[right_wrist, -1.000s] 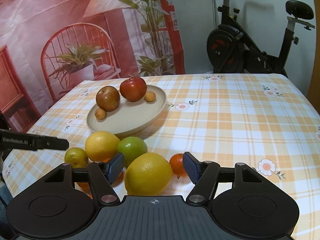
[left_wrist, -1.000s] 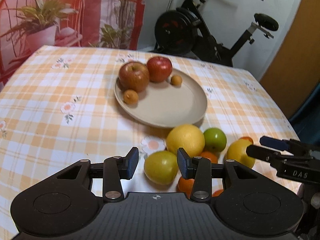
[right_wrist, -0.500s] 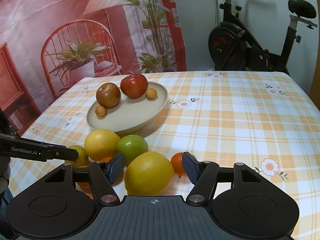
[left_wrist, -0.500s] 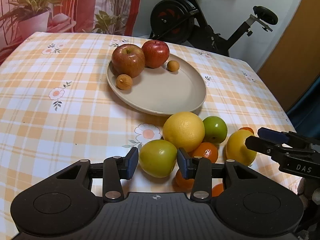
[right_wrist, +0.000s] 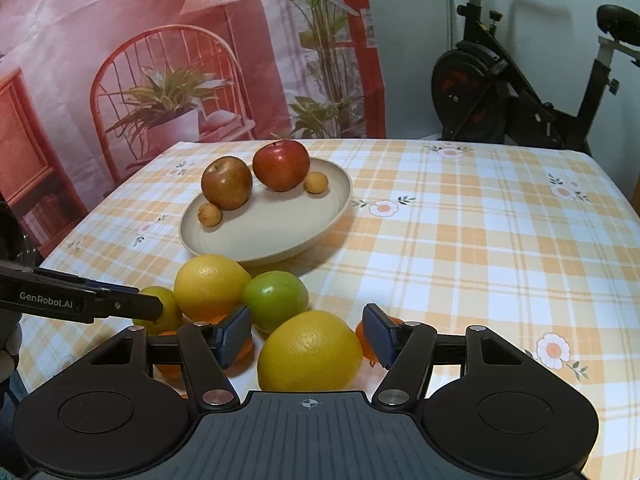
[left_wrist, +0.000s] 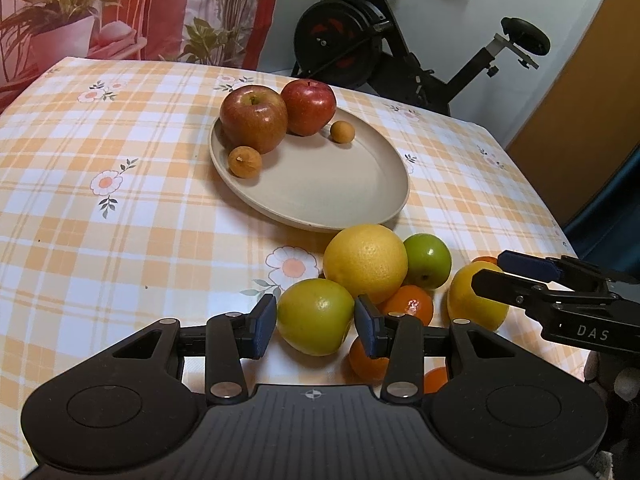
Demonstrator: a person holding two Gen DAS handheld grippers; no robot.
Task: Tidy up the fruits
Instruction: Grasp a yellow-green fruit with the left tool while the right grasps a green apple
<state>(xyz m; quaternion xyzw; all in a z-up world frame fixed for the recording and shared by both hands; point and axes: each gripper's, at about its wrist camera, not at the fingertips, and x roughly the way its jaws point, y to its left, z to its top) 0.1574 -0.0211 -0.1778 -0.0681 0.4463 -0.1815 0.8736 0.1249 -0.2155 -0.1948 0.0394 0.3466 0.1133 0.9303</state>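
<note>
The left hand-held gripper [left_wrist: 315, 324] tilts down toward the worktop, its two blue pads close on either side of a yellow-green fruit [left_wrist: 314, 316], though whether they press on it cannot be told. The right hand-held gripper [right_wrist: 308, 336] also angles downward with its jaws wider apart, a small gap showing between each pad and the large yellow citrus [right_wrist: 310, 354] that sits between them.
</note>
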